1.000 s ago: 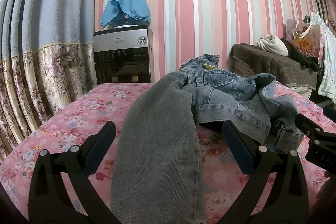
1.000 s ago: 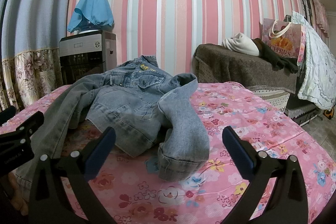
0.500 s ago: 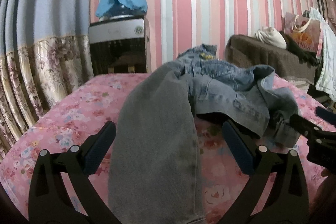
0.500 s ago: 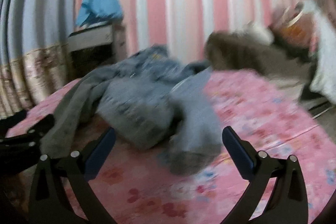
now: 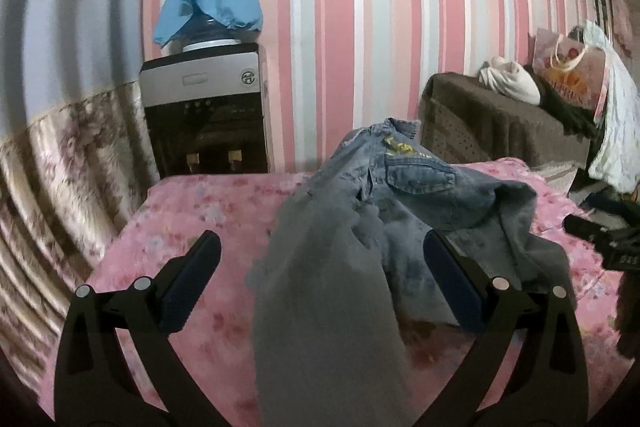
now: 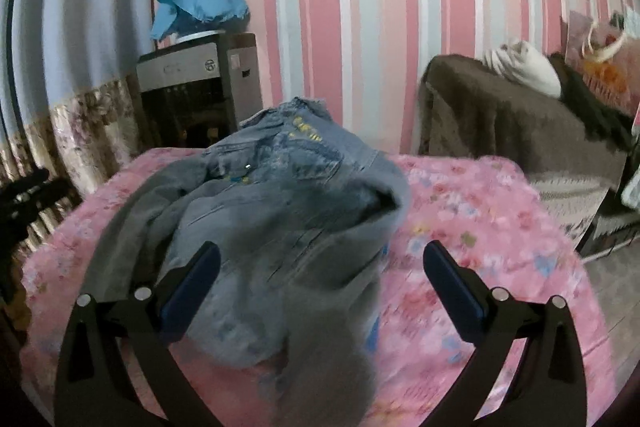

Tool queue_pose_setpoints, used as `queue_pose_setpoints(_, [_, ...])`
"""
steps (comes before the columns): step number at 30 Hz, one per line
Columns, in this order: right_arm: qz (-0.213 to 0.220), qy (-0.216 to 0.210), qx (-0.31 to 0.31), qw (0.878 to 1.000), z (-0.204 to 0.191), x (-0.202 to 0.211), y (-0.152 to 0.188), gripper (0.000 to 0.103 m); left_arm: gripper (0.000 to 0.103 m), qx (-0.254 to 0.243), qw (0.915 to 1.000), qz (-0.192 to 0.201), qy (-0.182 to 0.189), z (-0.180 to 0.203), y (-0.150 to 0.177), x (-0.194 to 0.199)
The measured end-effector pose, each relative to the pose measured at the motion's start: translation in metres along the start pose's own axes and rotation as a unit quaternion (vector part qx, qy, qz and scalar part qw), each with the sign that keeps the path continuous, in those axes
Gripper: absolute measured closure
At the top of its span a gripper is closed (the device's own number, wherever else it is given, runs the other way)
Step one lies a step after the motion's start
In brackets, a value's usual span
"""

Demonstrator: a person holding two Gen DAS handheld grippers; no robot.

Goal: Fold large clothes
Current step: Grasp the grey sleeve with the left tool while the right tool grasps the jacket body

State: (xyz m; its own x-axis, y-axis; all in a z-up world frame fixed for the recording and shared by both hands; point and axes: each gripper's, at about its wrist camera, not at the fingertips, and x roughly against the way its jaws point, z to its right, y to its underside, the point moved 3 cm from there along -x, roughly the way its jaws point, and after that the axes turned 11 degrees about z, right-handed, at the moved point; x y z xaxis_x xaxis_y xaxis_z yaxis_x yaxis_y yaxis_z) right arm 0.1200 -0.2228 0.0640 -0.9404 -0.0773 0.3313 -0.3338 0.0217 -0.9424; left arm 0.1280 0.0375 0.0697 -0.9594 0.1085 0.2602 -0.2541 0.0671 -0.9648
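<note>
In the left wrist view, the left gripper (image 5: 318,281) has moved in closer over the last second and now straddles the grey sleeve (image 5: 324,307) of the denim jacket (image 5: 416,183), its jaws spread wide with nothing pinched. The jacket lies crumpled on the pink floral tabletop (image 5: 192,211), in front of the water dispenser (image 5: 204,111). The sleeve's cuff runs out of frame below, so a grasp looks near but not begun.

In the right wrist view, the right gripper (image 6: 320,283) has likewise advanced over the jacket's other sleeve (image 6: 332,307), jaws apart. Motion blur smears the denim; the hem is probably bunched underneath, though I cannot confirm it.
</note>
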Motion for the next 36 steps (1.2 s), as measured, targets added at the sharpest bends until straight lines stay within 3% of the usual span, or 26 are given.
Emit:
queue_pose_setpoints(7, [-0.006,-0.020,0.011,1.000,-0.020,-0.021,-0.004,0.002,0.003,-0.008,0.9994,-0.024,0.025,0.009,0.002,-0.041])
queue_pose_setpoints(11, [-0.014,-0.004,0.017,1.000,-0.022,-0.029,0.004,0.002,0.003,-0.015,0.9991,-0.031,0.026,0.006,0.011,-0.053])
queue_pose_setpoints(16, [-0.063,0.013,0.009,0.998,-0.011,-0.045,0.029,0.003,0.003,-0.008,0.9970,-0.074,0.021,-0.004,0.040,-0.065])
queue_pose_setpoints(19, [-0.091,0.019,-0.006,0.996,-0.003,-0.050,0.044,0.010,0.003,0.005,0.9944,-0.103,0.022,-0.012,0.058,-0.069])
queue_pose_setpoints(22, [-0.119,0.020,-0.007,0.993,0.000,-0.055,0.056,0.027,0.003,0.005,0.9928,-0.117,0.025,-0.014,0.070,-0.069])
queue_pose_setpoints(24, [-0.141,0.009,-0.011,0.990,-0.002,-0.060,0.064,0.044,0.004,0.003,0.9918,-0.124,0.031,-0.012,0.077,-0.071])
queue_pose_setpoints(27, [-0.152,0.001,-0.005,0.988,-0.007,-0.062,0.070,0.065,0.022,0.003,0.9895,-0.137,0.046,-0.007,0.082,-0.073])
queue_pose_setpoints(28, [-0.154,0.000,-0.002,0.988,-0.008,-0.062,0.070,0.069,0.032,0.006,0.9877,-0.146,0.056,-0.005,0.085,-0.075])
queue_pose_setpoints(29, [-0.155,-0.003,0.001,0.988,-0.008,-0.062,0.070,0.079,0.047,0.006,0.9866,-0.151,0.063,-0.003,0.086,-0.076])
queue_pose_setpoints(30, [-0.153,-0.003,0.004,0.988,-0.007,-0.061,0.069,0.088,0.054,0.004,0.9849,-0.158,0.071,-0.001,0.089,-0.077])
queue_pose_setpoints(32, [-0.146,0.002,0.013,0.989,-0.004,-0.060,0.064,0.094,0.081,0.001,0.9821,-0.169,0.083,0.002,0.091,-0.078])
queue_pose_setpoints(36, [-0.121,0.046,0.053,0.990,0.013,-0.056,0.047,0.096,0.091,-0.008,0.9821,-0.171,0.078,-0.002,0.086,-0.078])
